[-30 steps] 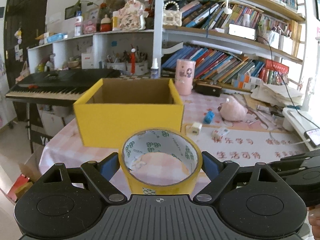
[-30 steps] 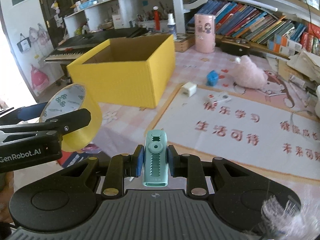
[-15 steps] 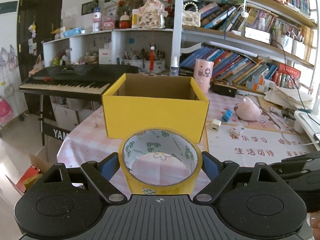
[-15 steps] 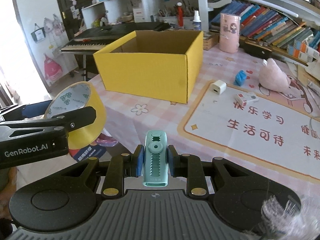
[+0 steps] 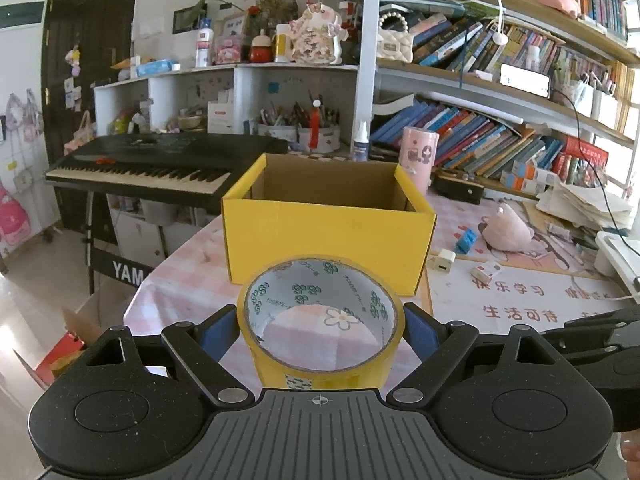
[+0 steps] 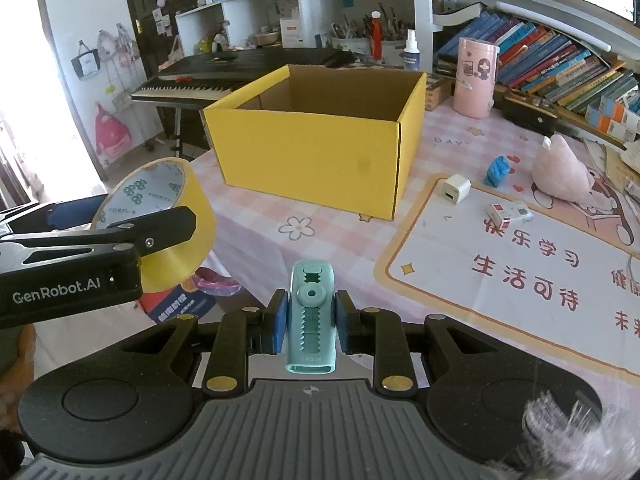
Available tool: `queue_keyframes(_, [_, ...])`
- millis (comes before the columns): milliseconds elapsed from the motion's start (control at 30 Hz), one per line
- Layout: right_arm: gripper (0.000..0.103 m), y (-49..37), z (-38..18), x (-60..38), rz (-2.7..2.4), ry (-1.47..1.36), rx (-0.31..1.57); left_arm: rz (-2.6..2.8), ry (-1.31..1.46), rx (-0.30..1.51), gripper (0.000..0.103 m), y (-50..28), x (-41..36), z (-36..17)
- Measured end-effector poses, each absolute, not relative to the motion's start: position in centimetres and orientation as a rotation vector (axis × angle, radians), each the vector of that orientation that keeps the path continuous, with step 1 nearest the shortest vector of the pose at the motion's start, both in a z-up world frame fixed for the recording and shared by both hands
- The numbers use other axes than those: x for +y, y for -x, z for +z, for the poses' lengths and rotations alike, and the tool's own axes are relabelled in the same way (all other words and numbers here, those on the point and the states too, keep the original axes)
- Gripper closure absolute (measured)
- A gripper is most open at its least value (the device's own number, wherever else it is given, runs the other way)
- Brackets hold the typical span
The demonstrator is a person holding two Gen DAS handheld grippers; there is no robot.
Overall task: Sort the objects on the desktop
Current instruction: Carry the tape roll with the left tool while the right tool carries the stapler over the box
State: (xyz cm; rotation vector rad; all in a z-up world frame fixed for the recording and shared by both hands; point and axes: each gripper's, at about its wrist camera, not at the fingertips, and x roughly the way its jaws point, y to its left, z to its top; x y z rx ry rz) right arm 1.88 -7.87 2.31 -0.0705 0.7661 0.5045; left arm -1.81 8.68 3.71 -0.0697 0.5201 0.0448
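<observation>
My left gripper (image 5: 320, 330) is shut on a roll of yellow tape (image 5: 320, 364) and holds it in the air in front of the open yellow cardboard box (image 5: 328, 240). The tape also shows at the left of the right wrist view (image 6: 176, 256). My right gripper (image 6: 310, 320) is shut on a teal clip-like object (image 6: 311, 320), above the near table edge. The box (image 6: 312, 160) stands ahead and slightly left of it; what lies inside is hidden.
On the pink checked tablecloth (image 6: 260, 248) lie a white charger (image 6: 454, 190), a blue clip (image 6: 498, 170), a small white-red box (image 6: 510, 212) and a pink plush (image 6: 564, 176). A pink cup (image 6: 476, 76) stands behind the box. A keyboard (image 5: 152, 168) stands at the left.
Both grippers have risen and drawn back from the box, still holding the tape and the teal object. The box now looks farther off and more of the table shows.
</observation>
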Motion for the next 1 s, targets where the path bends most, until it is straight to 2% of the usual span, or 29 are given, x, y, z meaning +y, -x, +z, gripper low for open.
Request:
queue_keyframes(500, [0.08, -3.7, 2.9, -6.7, 0.503, 0.068, 0.764, 0.045, 0.049, 0.483, 0.015, -0.1, 9.2, 5.3])
queue_keyframes(1000, [0.08, -11.5, 6.5, -6.5, 0.504, 0.052, 0.61, 0.08, 0.044, 0.379, 0.015, -7.4, 10.0, 7.5])
